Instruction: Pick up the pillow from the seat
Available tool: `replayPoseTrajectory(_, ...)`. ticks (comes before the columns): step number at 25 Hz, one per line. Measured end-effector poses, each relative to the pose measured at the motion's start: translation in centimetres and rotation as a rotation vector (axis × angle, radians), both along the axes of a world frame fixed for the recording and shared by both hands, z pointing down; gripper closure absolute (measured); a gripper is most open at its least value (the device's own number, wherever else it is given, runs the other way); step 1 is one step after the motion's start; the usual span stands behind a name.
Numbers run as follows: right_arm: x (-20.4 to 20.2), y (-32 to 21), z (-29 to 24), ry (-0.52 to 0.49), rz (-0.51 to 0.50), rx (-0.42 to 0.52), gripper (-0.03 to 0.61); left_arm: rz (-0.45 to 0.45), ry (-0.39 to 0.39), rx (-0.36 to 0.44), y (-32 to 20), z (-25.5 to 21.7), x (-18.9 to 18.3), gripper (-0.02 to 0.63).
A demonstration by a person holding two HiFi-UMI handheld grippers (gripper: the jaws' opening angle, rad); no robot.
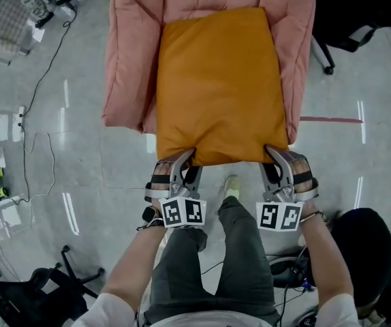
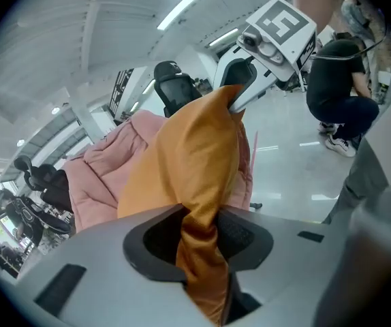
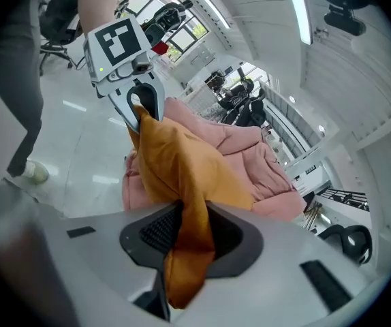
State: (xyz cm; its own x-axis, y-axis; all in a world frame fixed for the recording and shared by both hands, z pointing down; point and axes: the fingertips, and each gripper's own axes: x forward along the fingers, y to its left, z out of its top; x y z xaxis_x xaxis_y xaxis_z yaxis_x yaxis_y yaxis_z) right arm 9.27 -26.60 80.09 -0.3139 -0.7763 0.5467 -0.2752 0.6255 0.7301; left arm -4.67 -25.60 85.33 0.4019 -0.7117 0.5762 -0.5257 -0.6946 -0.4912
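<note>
An orange pillow (image 1: 217,84) lies on the pink padded seat (image 1: 134,53) in the head view. My left gripper (image 1: 185,157) is shut on the pillow's near left corner, and my right gripper (image 1: 272,153) is shut on its near right corner. In the left gripper view the orange fabric (image 2: 199,251) is pinched between the jaws, with the right gripper (image 2: 240,101) holding the far corner. The right gripper view shows the pillow corner (image 3: 185,247) bunched between its jaws and the left gripper (image 3: 137,118) at the other end.
Grey polished floor surrounds the seat. A black office chair (image 1: 345,26) stands to the right of it, another black chair (image 1: 39,288) at lower left, and cables (image 1: 35,107) run along the left. My legs (image 1: 229,251) and a shoe (image 1: 231,186) are just below the pillow.
</note>
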Motion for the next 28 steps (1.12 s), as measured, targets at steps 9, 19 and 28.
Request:
replayPoseTrajectory(9, -1.3, -3.4, -13.6, -0.159, 0.075, -0.006, 0.499, -0.048, 0.082, -0.064, -1.5, -13.7, -1.3, 0.495)
replayPoseTrajectory(19, -0.5, -7.5, -24.7, -0.147, 0.041, -0.047, 0.509, -0.002, 0.099, -0.196, -4.1, -26.6, -0.5, 0.495)
replayPoseTrajectory(28, 0.5, -10.9, -34.0, -0.204, 0.036, -0.190, 0.515, 0.037, 0.086, -0.239, -7.1, -38.4, 0.3, 0.499)
